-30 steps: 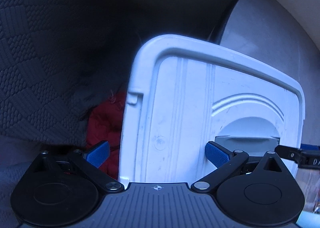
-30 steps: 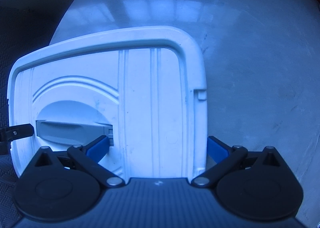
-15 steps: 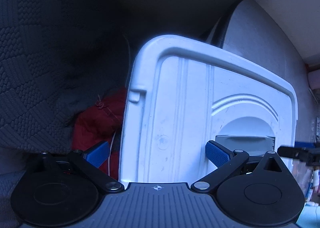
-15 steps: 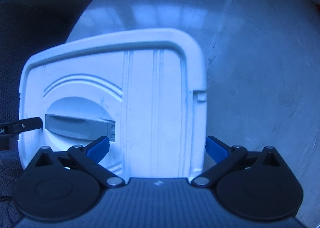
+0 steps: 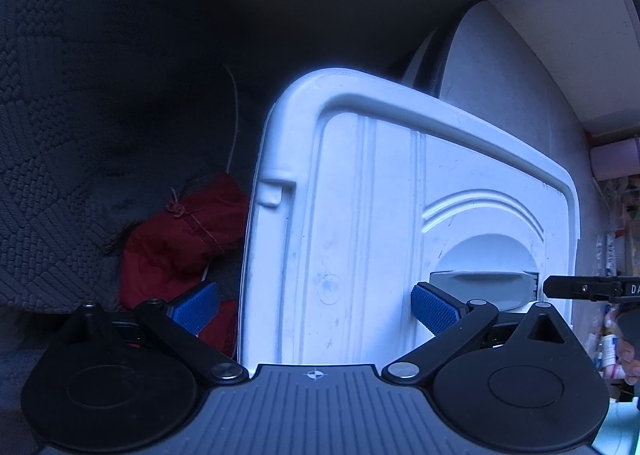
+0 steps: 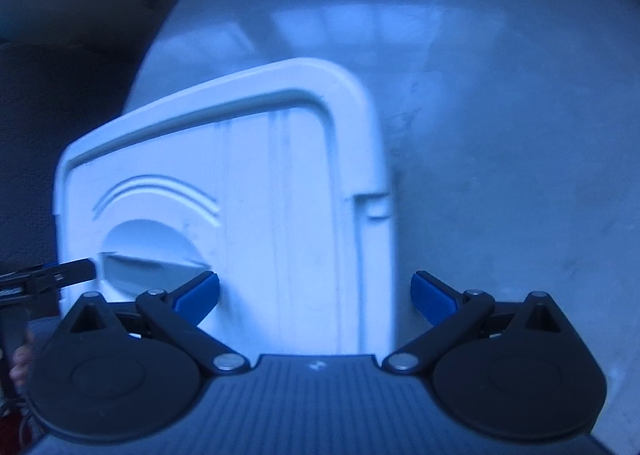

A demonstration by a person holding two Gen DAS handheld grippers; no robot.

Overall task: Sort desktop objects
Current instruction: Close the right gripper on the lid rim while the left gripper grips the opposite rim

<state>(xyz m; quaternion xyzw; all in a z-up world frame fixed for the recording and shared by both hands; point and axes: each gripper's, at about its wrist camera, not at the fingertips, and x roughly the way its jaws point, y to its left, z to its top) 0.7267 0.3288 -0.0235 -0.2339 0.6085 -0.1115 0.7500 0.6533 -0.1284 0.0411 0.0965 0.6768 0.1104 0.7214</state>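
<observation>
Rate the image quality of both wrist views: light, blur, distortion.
Left wrist view: sharp, strong fisheye bending, the white lid glows overexposed at its top edge while the quilted fabric lies in deep shadow. Right wrist view: heavy blue cast, lid softly blurred, window glare on the round table.

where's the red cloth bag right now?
Left wrist view only, lower left: the red cloth bag lies on the dark quilted fabric, just left of the white plastic lid.
</observation>
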